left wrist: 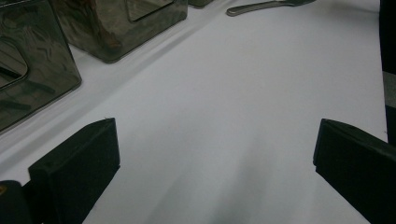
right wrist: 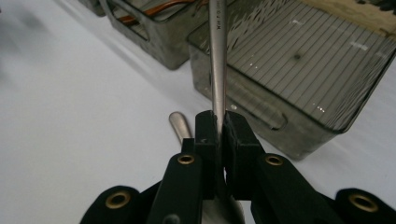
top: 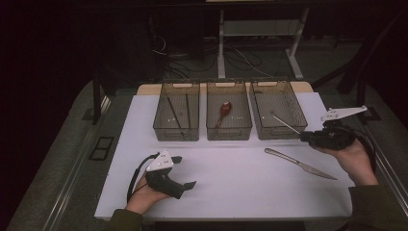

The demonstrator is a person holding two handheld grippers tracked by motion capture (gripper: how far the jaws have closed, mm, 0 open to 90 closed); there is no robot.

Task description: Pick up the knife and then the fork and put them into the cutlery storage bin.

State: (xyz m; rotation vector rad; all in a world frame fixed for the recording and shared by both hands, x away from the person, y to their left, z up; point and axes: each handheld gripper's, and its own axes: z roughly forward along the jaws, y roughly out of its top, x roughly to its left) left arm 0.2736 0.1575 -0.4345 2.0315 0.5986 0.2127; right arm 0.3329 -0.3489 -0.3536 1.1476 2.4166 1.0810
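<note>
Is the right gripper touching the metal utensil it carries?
Touching. The right gripper view shows the right gripper with both jaws clamped on the metal utensil, no gap.

- The high view looks forward and down from above the person's side, taking in the whole white tabletop, three smoky transparent plastic bins along its far edge, and dark floor beyond.
- The left gripper view sits low and close over the tabletop, facing across it toward two of those bins.
- The right gripper view looks along a thin silver metal utensil handle, near the ribbed-floor bin; all views share the white surface and bins.
</note>
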